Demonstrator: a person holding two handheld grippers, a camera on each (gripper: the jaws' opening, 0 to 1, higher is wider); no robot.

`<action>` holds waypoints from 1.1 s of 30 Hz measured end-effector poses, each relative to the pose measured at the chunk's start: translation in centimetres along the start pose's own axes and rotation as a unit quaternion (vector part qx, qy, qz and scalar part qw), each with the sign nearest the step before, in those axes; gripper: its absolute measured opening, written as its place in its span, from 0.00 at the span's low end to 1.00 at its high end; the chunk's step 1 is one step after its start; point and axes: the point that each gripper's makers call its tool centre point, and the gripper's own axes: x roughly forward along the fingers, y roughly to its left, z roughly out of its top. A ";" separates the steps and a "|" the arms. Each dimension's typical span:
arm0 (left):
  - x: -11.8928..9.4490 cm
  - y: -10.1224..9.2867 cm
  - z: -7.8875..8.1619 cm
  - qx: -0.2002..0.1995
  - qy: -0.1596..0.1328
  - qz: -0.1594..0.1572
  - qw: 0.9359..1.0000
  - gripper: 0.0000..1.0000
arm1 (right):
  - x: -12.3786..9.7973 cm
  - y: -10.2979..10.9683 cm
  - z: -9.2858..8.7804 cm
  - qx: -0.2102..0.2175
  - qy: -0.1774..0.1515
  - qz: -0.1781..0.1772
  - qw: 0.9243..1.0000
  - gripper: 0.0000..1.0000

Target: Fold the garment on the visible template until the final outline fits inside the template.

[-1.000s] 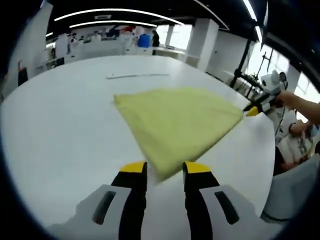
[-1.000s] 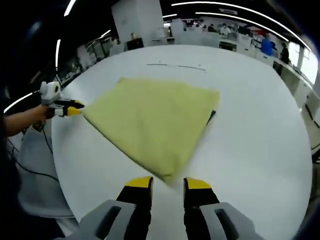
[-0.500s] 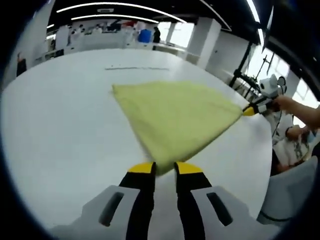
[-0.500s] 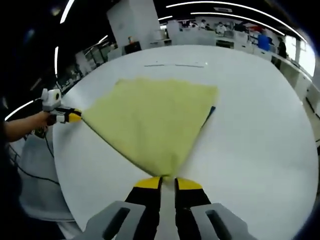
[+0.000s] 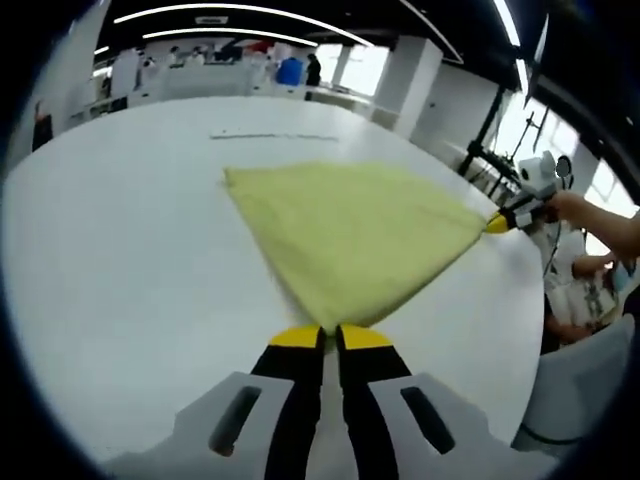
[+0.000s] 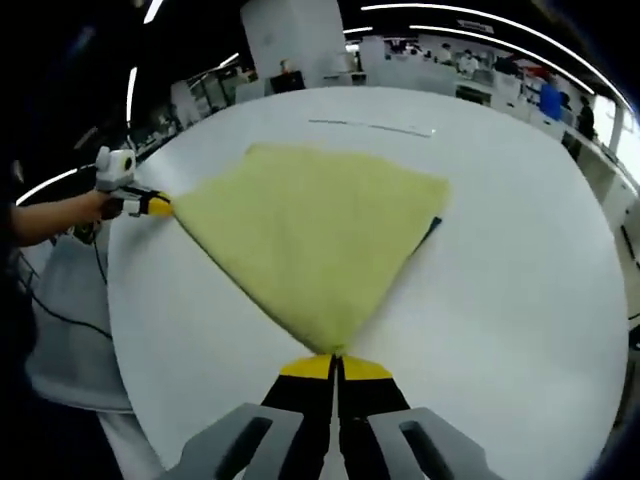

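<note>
A pale yellow garment [image 5: 355, 235] lies flat on the white table [image 5: 120, 250]. In the left gripper view, my left gripper [image 5: 330, 333] is shut on the garment's near corner. At the far right of that view my right gripper [image 5: 500, 221] pinches another corner. In the right gripper view, my right gripper [image 6: 335, 363] is shut on the near corner of the garment [image 6: 315, 230]. The left gripper [image 6: 155, 206], held by a hand at the left, grips the left corner. A dark strip [image 6: 430, 229] of the template peeks from under the garment's right edge.
A thin line mark [image 5: 272, 136] lies on the table beyond the garment, also visible as a line mark [image 6: 370, 126] in the right gripper view. A person's arm [image 5: 605, 215] and metal stand [image 5: 490, 150] are at the table's right edge. Desks and people fill the far background.
Both grippers have moved forward onto the garment's corners and gone from open to shut on the cloth. The garment is pulled a little tauter between them.
</note>
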 end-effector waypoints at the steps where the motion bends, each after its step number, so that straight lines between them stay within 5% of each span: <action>1: 0.0 0.0 0.0 0.000 -0.001 0.001 1.000 0.02 | -0.2 0.1 0.2 -0.004 -0.003 0.004 1.000 0.00; 15: -0.2 -0.3 -0.5 -0.003 0.004 0.002 1.000 0.02 | -0.1 0.6 -1.0 -0.044 0.019 0.009 0.999 0.00; 33: -0.8 -2.3 -2.1 0.017 0.021 -0.013 1.000 0.02 | -1.5 0.9 -3.5 -0.029 0.027 -0.010 0.999 0.00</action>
